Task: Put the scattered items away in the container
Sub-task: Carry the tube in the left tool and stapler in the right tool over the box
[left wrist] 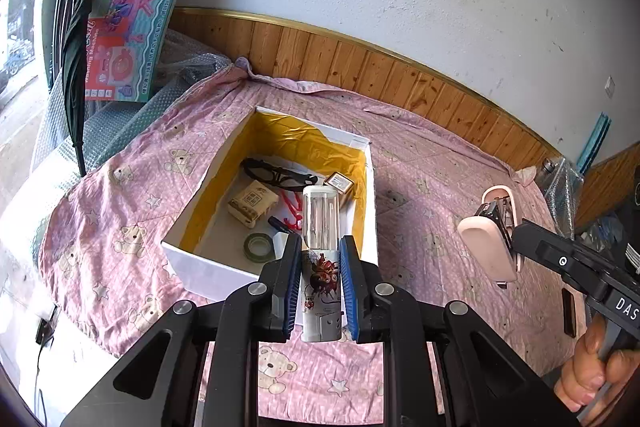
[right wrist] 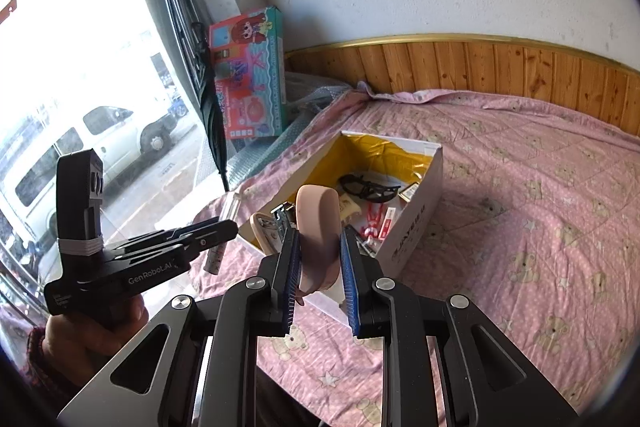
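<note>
A white box [left wrist: 200,267] with yellow lining sits on the pink bear-print quilt [left wrist: 120,227]. Inside lie black glasses [left wrist: 276,175], a small carton [left wrist: 252,203], a red plastic piece [left wrist: 292,211] and a tape roll [left wrist: 258,247]. My left gripper [left wrist: 320,247] is shut on a white printed tube with a clear cap [left wrist: 318,215], held over the box's near edge. My right gripper [right wrist: 320,235] is shut on a pink stapler [right wrist: 318,227], near the box [right wrist: 412,239]. The stapler [left wrist: 486,247] hangs right of the box. The left gripper [right wrist: 232,227] and the tube [right wrist: 214,259] show at left.
A colourful toy carton [left wrist: 128,23] and a folded dark umbrella [left wrist: 74,67] lean by the window at the left. Wooden panelling [left wrist: 360,67] backs the bed. A small dark object [left wrist: 569,311] lies on the quilt at right. Clear plastic wrap [left wrist: 560,183] sits at the far right.
</note>
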Action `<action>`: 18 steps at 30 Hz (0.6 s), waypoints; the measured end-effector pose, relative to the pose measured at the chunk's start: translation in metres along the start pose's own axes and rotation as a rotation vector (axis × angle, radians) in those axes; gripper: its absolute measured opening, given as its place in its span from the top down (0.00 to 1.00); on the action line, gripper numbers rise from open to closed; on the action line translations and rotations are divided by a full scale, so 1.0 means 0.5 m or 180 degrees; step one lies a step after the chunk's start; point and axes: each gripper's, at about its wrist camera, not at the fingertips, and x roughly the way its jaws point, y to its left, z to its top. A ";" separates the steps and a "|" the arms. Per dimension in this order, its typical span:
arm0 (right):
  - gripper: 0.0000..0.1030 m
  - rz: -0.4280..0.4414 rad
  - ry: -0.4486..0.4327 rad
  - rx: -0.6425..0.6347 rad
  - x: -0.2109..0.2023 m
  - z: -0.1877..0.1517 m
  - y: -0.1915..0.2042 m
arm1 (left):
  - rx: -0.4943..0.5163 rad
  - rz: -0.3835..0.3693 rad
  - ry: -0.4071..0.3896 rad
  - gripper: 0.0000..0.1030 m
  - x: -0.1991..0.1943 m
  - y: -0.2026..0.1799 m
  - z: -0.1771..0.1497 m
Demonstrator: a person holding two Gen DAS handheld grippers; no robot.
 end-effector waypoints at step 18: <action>0.80 0.0090 0.0191 -0.0035 0.136 0.052 0.001 | -0.0077 0.0140 0.0134 0.81 0.084 0.067 0.052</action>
